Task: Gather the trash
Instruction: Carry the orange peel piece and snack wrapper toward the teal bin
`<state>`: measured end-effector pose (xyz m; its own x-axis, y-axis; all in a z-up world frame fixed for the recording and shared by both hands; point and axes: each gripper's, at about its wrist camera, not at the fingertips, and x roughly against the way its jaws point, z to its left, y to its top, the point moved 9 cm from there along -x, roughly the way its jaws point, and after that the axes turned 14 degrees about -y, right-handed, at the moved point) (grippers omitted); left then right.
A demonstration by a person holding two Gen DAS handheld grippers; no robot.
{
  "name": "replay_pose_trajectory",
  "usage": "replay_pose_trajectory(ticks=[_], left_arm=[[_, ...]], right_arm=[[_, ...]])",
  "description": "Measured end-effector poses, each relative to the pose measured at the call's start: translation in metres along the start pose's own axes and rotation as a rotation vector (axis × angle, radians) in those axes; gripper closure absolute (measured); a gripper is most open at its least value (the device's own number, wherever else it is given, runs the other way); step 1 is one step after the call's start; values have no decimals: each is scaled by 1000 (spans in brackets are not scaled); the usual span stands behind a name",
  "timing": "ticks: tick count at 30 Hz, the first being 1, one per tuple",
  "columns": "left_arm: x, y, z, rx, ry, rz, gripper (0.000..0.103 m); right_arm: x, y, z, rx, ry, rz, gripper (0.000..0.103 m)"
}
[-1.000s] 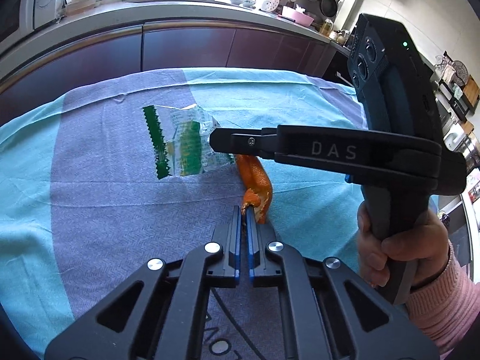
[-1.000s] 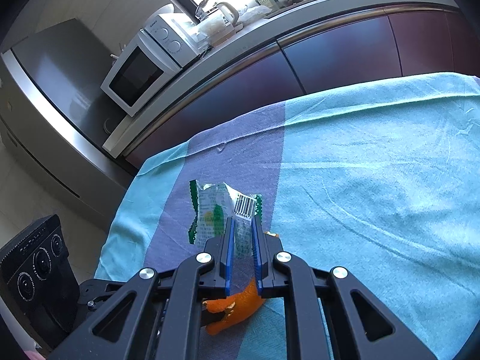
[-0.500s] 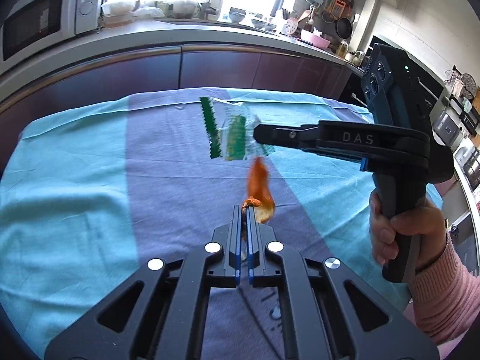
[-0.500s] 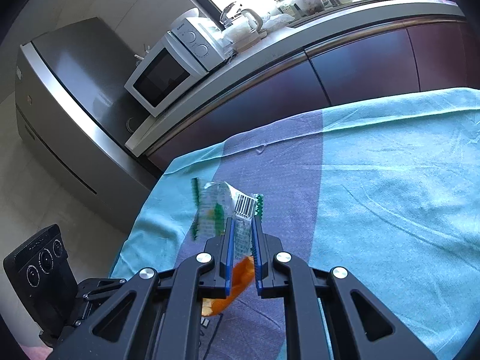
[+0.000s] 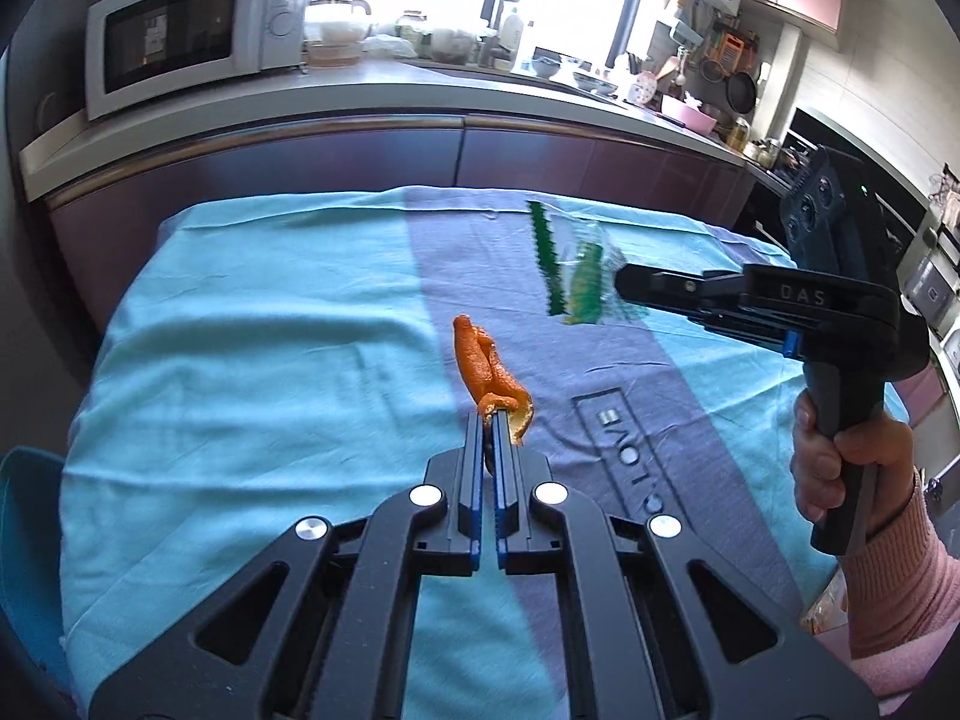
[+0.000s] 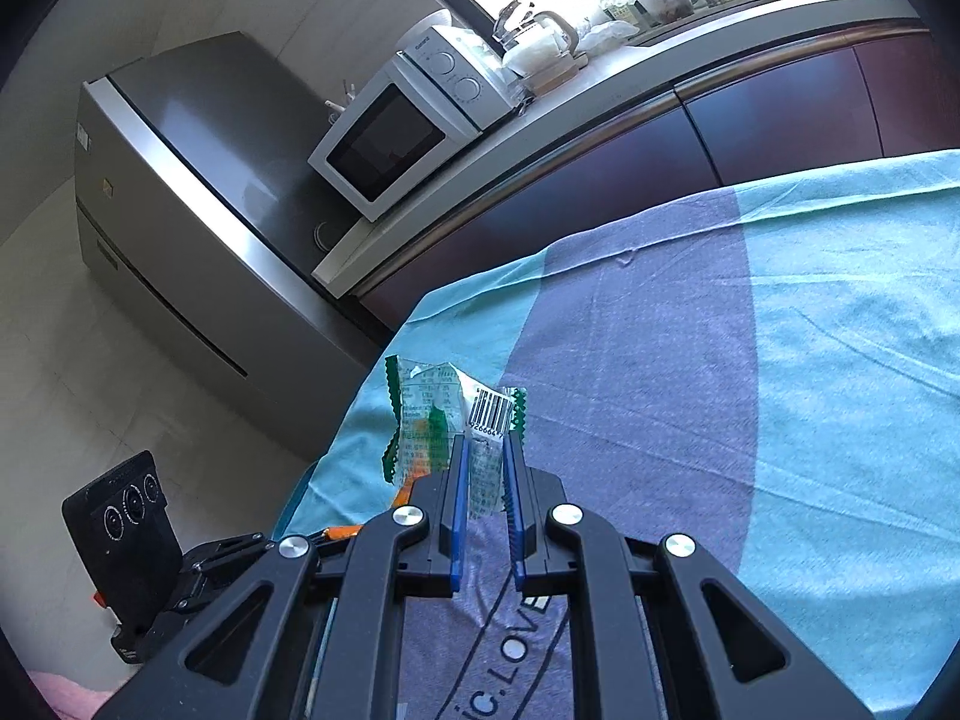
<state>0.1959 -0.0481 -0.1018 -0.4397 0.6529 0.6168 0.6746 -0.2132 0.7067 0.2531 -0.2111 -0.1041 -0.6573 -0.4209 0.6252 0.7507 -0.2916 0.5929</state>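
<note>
My left gripper [image 5: 491, 417] is shut on an orange peel [image 5: 480, 360], which sticks up and forward above the tablecloth [image 5: 240, 360]. To its right, my right gripper [image 5: 624, 285] is shut on a clear plastic wrapper with green zigzag edges [image 5: 570, 276], held above the cloth. In the right wrist view that gripper [image 6: 485, 444] pinches the wrapper [image 6: 444, 408] at its barcode end. A bit of the orange peel [image 6: 408, 486] shows lower left, beside the left gripper's body [image 6: 198, 564].
The table wears a turquoise cloth with a purple band [image 5: 630, 408] bearing printed letters. Behind it runs a kitchen counter [image 5: 420, 96] with a white microwave [image 5: 192, 30], a kettle and jars. A steel fridge [image 6: 198, 210] stands left of the counter. A hand in a pink sleeve [image 5: 900, 588] grips the right handle.
Both grippers have lifted their trash off the cloth and moved left. The peel, lying on the cloth a second ago, now hangs free in the left gripper. The wrapper stays pinched.
</note>
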Motion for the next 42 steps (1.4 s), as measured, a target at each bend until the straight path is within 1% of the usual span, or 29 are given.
replay_pose_trajectory(ticks=[6, 12, 16, 20, 24, 42], left_arm=[[29, -13, 21, 34, 37, -23, 100], [51, -21, 33, 61, 61, -51, 100], [62, -27, 39, 72, 93, -67, 100], [70, -33, 41, 85, 101, -79, 100], [81, -40, 46, 91, 124, -89, 100], [119, -61, 77, 150, 169, -133, 100]], right_arm=[[1, -14, 19, 18, 18, 6, 93], [-3, -26, 36, 35, 30, 18, 93], [-6, -35, 45, 43, 41, 31, 93], [-10, -43, 56, 49, 52, 45, 93], [-15, -49, 66, 57, 67, 56, 93], [-33, -73, 102, 98, 107, 107, 93]])
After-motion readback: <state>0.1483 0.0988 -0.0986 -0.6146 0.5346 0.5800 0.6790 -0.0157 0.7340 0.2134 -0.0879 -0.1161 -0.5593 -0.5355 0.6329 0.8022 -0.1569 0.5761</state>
